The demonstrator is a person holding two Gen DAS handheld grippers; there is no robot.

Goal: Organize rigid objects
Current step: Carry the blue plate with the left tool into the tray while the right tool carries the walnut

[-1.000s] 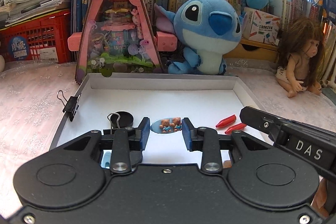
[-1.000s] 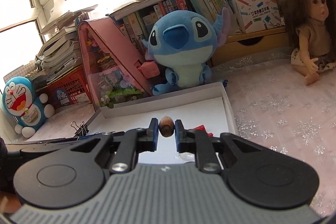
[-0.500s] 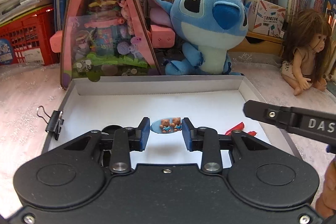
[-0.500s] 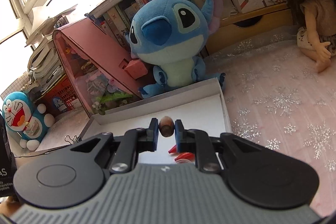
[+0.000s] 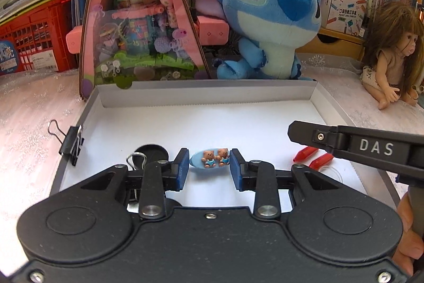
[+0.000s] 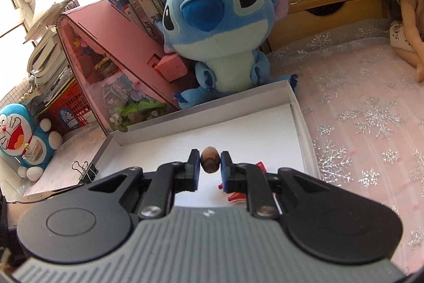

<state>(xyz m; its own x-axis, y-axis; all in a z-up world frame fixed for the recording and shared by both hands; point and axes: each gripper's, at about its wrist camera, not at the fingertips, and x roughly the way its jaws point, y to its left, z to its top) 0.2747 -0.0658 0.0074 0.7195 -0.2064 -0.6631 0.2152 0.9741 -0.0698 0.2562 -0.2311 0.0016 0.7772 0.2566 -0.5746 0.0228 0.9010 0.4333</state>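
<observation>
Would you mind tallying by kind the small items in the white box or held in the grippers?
Binder clips: 2 (one on the box wall, one inside)
Red pieces: 2
Black disc: 1
Blue bear clip, in left gripper: 1
Brown nut, in right gripper: 1
Total: 7

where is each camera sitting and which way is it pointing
Left wrist: on the left gripper, facing forward over the shallow white cardboard box toward the blue plush Stitch toy; its blue-padded fingers clamp a pale blue oval clip with two bears; a bit of the person's hand shows at right.
Right wrist: on the right gripper, tilted, facing the same box from its right side; it pinches a small brown nut-like object.
Shared: box, Stitch toy, pink triangular display house, red pieces.
</observation>
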